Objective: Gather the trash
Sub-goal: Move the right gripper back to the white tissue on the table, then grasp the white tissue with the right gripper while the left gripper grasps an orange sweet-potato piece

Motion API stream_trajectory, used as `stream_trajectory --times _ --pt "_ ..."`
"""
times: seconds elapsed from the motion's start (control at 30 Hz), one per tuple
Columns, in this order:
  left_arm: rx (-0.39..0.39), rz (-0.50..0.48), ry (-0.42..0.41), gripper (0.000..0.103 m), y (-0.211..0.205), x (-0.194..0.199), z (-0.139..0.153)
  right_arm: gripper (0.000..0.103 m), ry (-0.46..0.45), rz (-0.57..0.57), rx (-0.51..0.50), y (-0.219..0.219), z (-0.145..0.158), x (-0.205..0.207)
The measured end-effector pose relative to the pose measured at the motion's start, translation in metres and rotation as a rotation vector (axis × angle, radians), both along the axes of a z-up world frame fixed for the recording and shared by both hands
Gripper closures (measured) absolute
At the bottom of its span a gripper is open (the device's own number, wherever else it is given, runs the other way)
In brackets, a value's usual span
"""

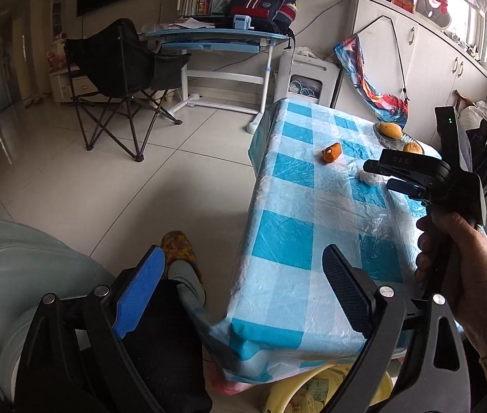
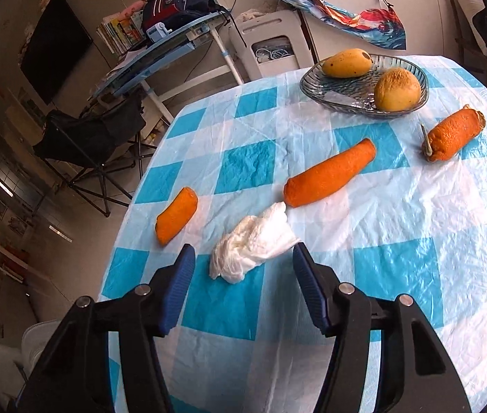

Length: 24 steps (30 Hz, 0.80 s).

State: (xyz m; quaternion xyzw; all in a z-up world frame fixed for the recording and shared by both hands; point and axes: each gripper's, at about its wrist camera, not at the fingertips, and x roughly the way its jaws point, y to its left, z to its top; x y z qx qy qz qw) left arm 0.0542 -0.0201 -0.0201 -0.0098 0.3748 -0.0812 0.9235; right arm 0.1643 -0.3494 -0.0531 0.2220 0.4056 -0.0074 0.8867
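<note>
Right tool (image 2: 243,265) over the tissue

Left to right on the counter (image 2: 415,275): small peel (image 2: 176,215), crumpled tissue (image 2: 254,247) at lower middle between the apart, untouching pads, long peel (image 2: 329,173). It looked soft and light; pinch its fat middle.

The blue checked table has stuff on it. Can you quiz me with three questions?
1. How many orange peel pieces lie on the table?
2. True or false: the right tongs are squeezing the white tissue.
3. What holds the two yellow fruits: A a glass dish, B a cup, C a box?

Key: 1. three; 2. false, open around it; 3. A
</note>
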Motion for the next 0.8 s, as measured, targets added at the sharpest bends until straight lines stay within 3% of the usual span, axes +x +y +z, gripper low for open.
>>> stream_trajectory --times 0.07,0.13,0.17,0.37,0.53,0.63,0.7,0.8 --pt "-0.002 -0.008 -0.016 0.013 -0.007 0.015 0.005 0.052 0.009 0.035 -0.041 0.005 0.001 0.006" --pt "0.000 -0.022 -0.032 0.013 -0.016 0.032 0.007 0.075 0.025 0.100 -0.080 0.012 0.001 0.005" --pt "0.002 -0.029 -0.037 0.013 -0.021 0.042 0.008 0.080 0.030 0.134 -0.100 0.014 0.001 0.002" --pt "0.027 -0.106 -0.017 0.013 -0.066 0.110 0.000 0.086 0.055 0.238 -0.134 -0.003 0.014 -0.047" --pt "0.087 -0.184 -0.003 0.013 -0.119 0.153 -0.013 0.086 0.092 0.186 -0.091 -0.038 0.008 -0.093" --pt "0.124 -0.217 0.018 0.013 -0.143 0.172 -0.024 0.086 0.091 0.139 -0.010 -0.052 -0.001 -0.095" --pt "0.142 -0.228 0.040 0.014 -0.154 0.183 -0.031 0.086 0.081 0.140 -0.027 -0.049 0.002 -0.091" --pt "0.158 -0.254 0.074 0.028 -0.167 0.194 -0.041 0.086 0.082 0.148 -0.005 -0.047 0.000 -0.088"
